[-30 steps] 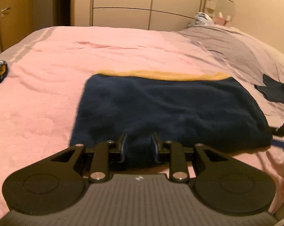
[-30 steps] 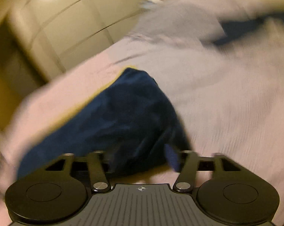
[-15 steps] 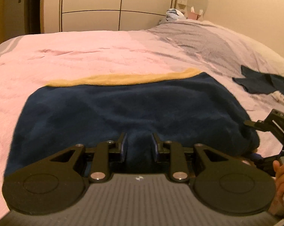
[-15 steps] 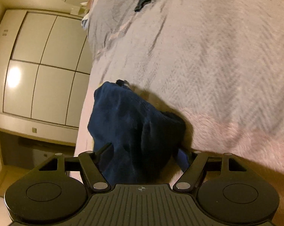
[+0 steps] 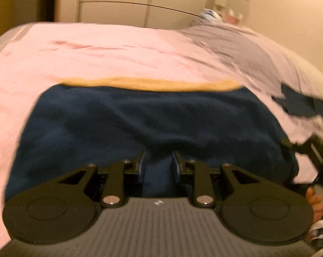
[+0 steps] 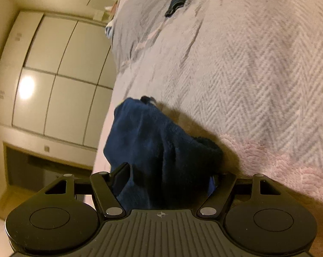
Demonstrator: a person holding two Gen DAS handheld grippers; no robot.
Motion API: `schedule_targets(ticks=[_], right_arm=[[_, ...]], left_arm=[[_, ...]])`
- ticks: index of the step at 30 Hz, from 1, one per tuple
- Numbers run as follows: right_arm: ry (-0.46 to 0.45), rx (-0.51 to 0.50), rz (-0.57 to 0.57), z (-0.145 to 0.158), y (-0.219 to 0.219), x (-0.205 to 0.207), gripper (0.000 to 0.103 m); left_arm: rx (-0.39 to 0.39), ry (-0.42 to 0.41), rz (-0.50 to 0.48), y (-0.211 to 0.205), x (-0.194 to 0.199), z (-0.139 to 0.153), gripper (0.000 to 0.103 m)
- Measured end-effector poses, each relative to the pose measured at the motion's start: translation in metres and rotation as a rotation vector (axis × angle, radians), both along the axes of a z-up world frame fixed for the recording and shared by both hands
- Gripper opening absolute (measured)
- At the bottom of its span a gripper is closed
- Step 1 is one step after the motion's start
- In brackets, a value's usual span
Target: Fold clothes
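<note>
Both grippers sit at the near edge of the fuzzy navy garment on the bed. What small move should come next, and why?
Probably close the right gripper: its jaws stand wide around a bunched corner of the fuzzy navy garment, while the left gripper has narrow jaws with fabric between them. Then both could lift that edge toward the yellow far edge.
</note>
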State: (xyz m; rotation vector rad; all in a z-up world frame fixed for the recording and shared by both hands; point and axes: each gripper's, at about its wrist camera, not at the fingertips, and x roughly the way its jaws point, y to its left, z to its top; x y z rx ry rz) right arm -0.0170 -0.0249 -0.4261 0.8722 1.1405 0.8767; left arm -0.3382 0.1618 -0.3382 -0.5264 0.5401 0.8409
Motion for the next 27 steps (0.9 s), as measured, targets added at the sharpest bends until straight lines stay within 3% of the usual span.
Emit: schedule_targets(ticks=[4, 5, 6, 9, 10, 13, 16, 18, 20, 23, 26, 27], right_arm=[[-0.009, -0.022, -0.003, 0.003, 0.007, 0.001, 0.069], [-0.023, -0.049, 0.001, 0.004, 0.01, 0.001, 0.049], [-0.038, -0.079, 0.011, 0.005, 0.014, 0.002, 0.038], [-0.137, -0.187, 0.056, 0.02, 0.027, 0.001, 0.032], [-0.216, -0.241, 0.079, 0.031, 0.035, -0.005, 0.029], [-0.583, -0.435, 0.165, 0.078, 0.068, -0.038, 0.027], [-1.136, -0.507, 0.279, 0.12, 0.106, -0.117, 0.027], [-1.482, -0.512, 0.403, 0.127, 0.126, -0.181, 0.027], [-1.768, -0.513, 0.547, 0.115, 0.141, -0.242, 0.027], [-2.009, -0.495, 0.736, 0.074, 0.15, -0.305, 0.031], [-2.097, -0.47, 0.897, 0.039, 0.151, -0.341, 0.042], [-2.135, -0.468, 0.898, 0.032, 0.149, -0.347, 0.042]], left_arm=[[-0.067, -0.064, 0.072, 0.015, -0.036, 0.004, 0.022], [-0.079, -0.074, 0.088, 0.018, -0.044, 0.004, 0.022], [-0.094, -0.086, 0.103, 0.022, -0.052, 0.003, 0.022], [-0.171, -0.179, 0.129, 0.032, -0.078, 0.0, 0.019], [-0.192, -0.214, 0.135, 0.034, -0.086, 0.0, 0.019], [-0.233, -0.295, 0.156, 0.037, -0.107, -0.001, 0.018], [-0.26, -0.364, 0.179, 0.039, -0.126, -0.001, 0.018], [-0.278, -0.41, 0.194, 0.041, -0.139, -0.001, 0.018], [-0.297, -0.456, 0.21, 0.042, -0.151, -0.001, 0.018], [-0.319, -0.502, 0.247, 0.043, -0.17, -0.004, 0.018], [-0.332, -0.509, 0.234, 0.046, -0.167, -0.004, 0.018], [-0.337, -0.51, 0.227, 0.047, -0.166, -0.003, 0.018]])
